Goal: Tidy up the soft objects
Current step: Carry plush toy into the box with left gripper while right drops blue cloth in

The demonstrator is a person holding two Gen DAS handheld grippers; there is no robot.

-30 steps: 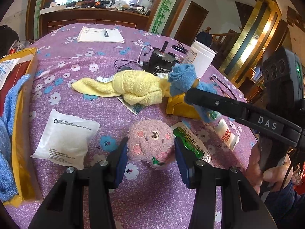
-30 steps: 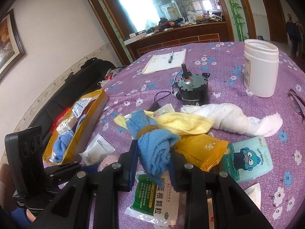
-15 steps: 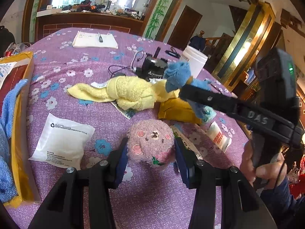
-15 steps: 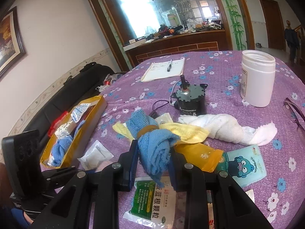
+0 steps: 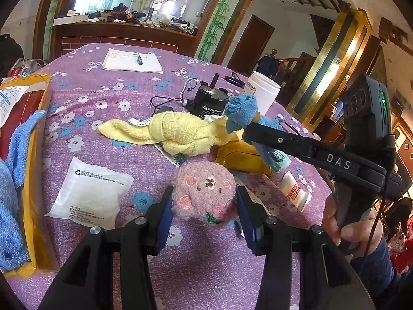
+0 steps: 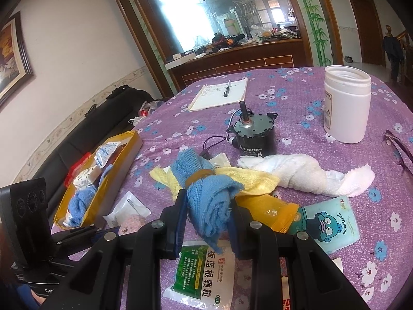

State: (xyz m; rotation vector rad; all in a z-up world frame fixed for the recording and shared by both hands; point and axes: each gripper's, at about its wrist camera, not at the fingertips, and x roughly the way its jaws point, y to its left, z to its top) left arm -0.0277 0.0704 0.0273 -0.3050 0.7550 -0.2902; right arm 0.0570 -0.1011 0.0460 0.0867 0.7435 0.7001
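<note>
Both loads look light and squashy, best pinched across the middle: the left gripper (image 5: 205,218) is clamped on the pink plush toy (image 5: 204,190) near the table's front edge, and the right gripper (image 6: 206,219) squeezes the banded blue cloth roll (image 6: 209,201) mid-table. The yellow box (image 6: 121,170) at the table's left edge already contains a blue cloth (image 6: 78,204) and sachets (image 6: 107,149).

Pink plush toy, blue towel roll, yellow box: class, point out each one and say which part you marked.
pink plush toy (image 5: 204,190), left wrist view, on its embroidered face.
blue towel roll (image 6: 209,196), right wrist view, just below its band.
yellow box (image 6: 121,168), right wrist view, on its outer side wall.
</note>
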